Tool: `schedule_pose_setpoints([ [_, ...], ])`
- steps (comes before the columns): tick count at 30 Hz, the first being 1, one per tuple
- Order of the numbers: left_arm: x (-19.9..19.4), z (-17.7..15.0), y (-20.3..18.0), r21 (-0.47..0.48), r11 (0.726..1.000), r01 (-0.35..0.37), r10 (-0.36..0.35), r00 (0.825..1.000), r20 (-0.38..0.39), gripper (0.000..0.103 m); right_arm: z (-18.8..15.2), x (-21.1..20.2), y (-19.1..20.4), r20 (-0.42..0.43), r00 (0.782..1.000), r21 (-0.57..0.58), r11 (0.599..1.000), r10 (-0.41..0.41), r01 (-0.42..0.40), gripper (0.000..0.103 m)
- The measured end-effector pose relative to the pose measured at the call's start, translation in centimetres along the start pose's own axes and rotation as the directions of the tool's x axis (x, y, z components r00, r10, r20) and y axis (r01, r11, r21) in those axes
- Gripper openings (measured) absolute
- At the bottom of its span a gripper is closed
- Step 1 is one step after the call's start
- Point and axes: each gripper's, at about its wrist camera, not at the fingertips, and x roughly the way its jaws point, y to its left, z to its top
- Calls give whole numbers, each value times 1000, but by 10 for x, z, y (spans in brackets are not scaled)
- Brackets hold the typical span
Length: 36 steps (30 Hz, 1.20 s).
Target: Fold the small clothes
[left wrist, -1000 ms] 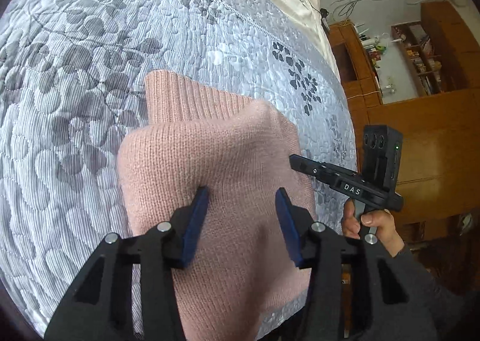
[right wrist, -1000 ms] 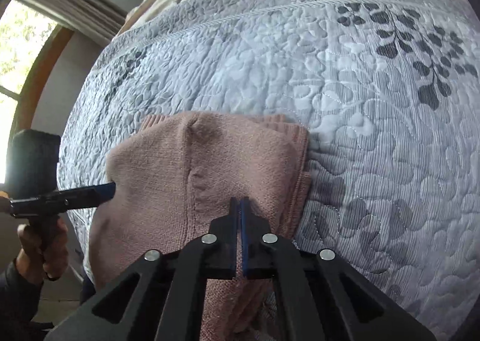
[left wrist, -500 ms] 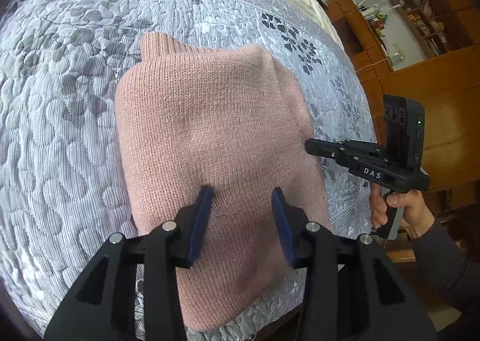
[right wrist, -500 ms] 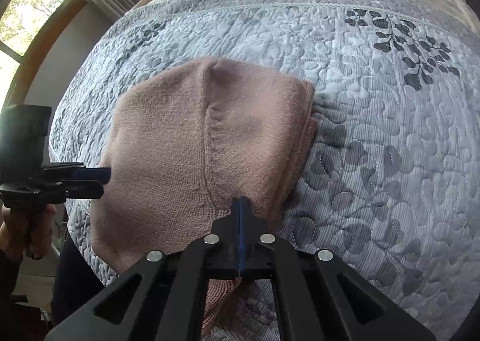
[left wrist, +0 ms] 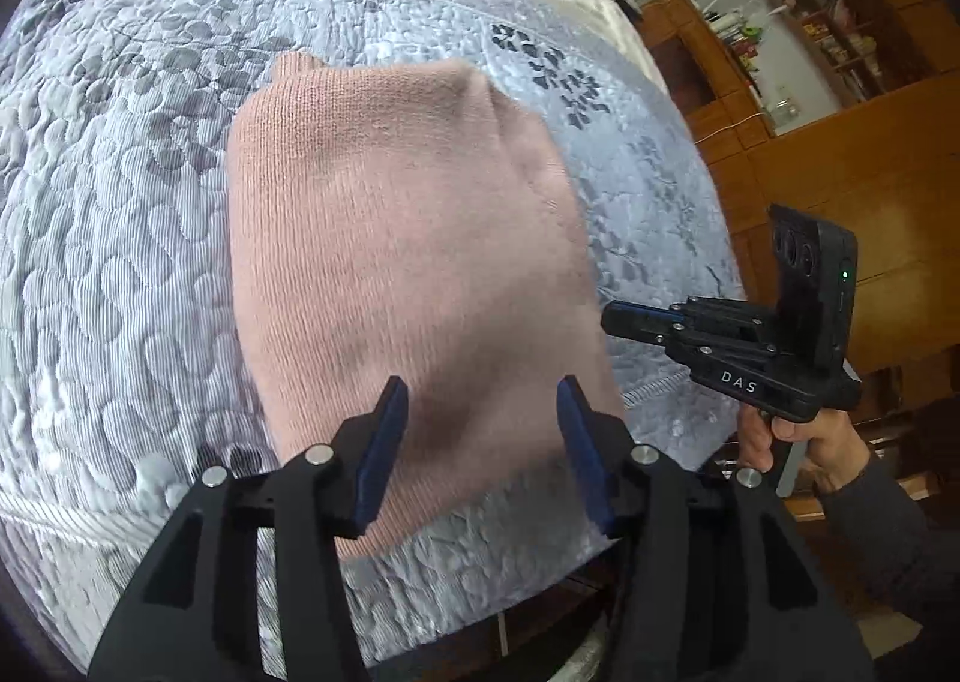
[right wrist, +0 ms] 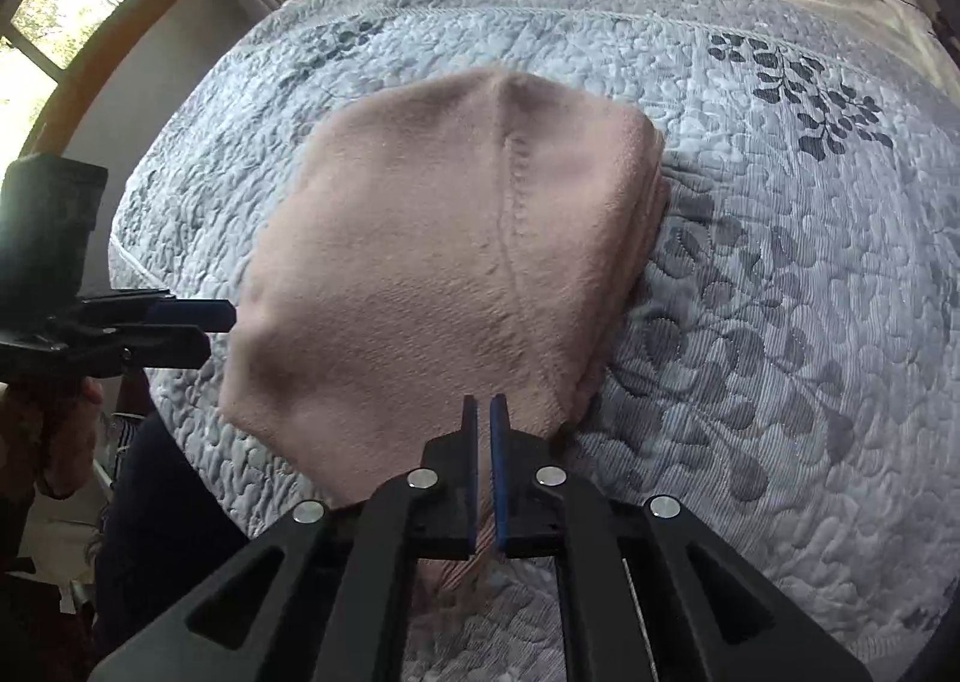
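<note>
One folded pink sweater point(left wrist: 396, 262) on the bed quilt point(left wrist: 108, 274), near its front edge.
Its long axis runs away from me, ribbed end far. My two tools hover above: left tool point(left wrist: 480, 442) spread wide, right tool point(right wrist: 485, 442) nearly pressed together, holding nothing.
</note>
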Motion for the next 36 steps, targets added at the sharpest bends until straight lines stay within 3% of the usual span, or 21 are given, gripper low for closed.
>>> schedule_pose_setpoints([
  [1,-2,-10,1,-5,1000,-24,24,1000,5,67,-6,-1,9,-5,1000,-27,1000,-2,1,6],
  [3,8,-28,13,-28,996,-83,83,996,-23,68,-19,12,19,-41,999,-67,997,-31,29,6],
  [6,34,-44,33,-83,990,-110,104,992,-76,66,-36,45,12,-110,988,-71,993,-104,97,0],
  [8,32,-44,29,-80,989,-124,119,990,-70,66,-37,40,9,-97,992,-36,996,-86,83,1],
  [10,19,-44,17,-71,990,-123,120,991,-52,68,-38,21,14,-66,996,-28,998,-65,64,8],
  [11,10,-45,10,-64,989,-130,128,991,-38,68,-39,9,17,-46,997,-18,998,-57,56,13],
  [13,-14,-52,-5,-46,983,-179,179,984,0,75,-44,-15,21,-5,999,16,999,-42,42,34],
  [14,-29,-57,-14,-36,976,-215,217,976,31,80,-49,-28,25,18,998,37,998,-54,54,54],
  [15,-45,-63,-24,-29,963,-267,268,961,63,92,-55,-41,29,41,996,54,996,-78,76,71],
  [16,-59,-70,-33,-28,948,-318,319,944,85,98,-61,-55,35,67,993,68,993,-100,95,77],
  [19,-96,-91,-66,-26,908,-419,419,898,134,99,-81,-91,60,109,977,114,978,-186,173,95],
  [21,-117,-106,-90,1,880,-475,468,868,166,99,-92,-114,78,111,963,142,963,-245,229,98],
  [24,-145,-125,-118,3,854,-520,509,838,200,99,-103,-152,111,104,927,124,930,-360,347,99],
  [26,-164,-135,-132,-15,845,-534,523,820,231,99,-111,-179,135,136,910,81,920,-392,384,99],
  [30,-207,-155,-163,-34,856,-516,500,810,306,99,-126,-230,167,249,899,108,933,-360,343,99],
  [34,-234,-169,-189,-19,842,-539,518,798,308,99,-131,-266,191,268,899,115,938,-347,327,99],
  [36,-243,-177,-200,-13,853,-521,499,809,311,99,-137,-279,202,279,897,115,939,-342,323,99],
])
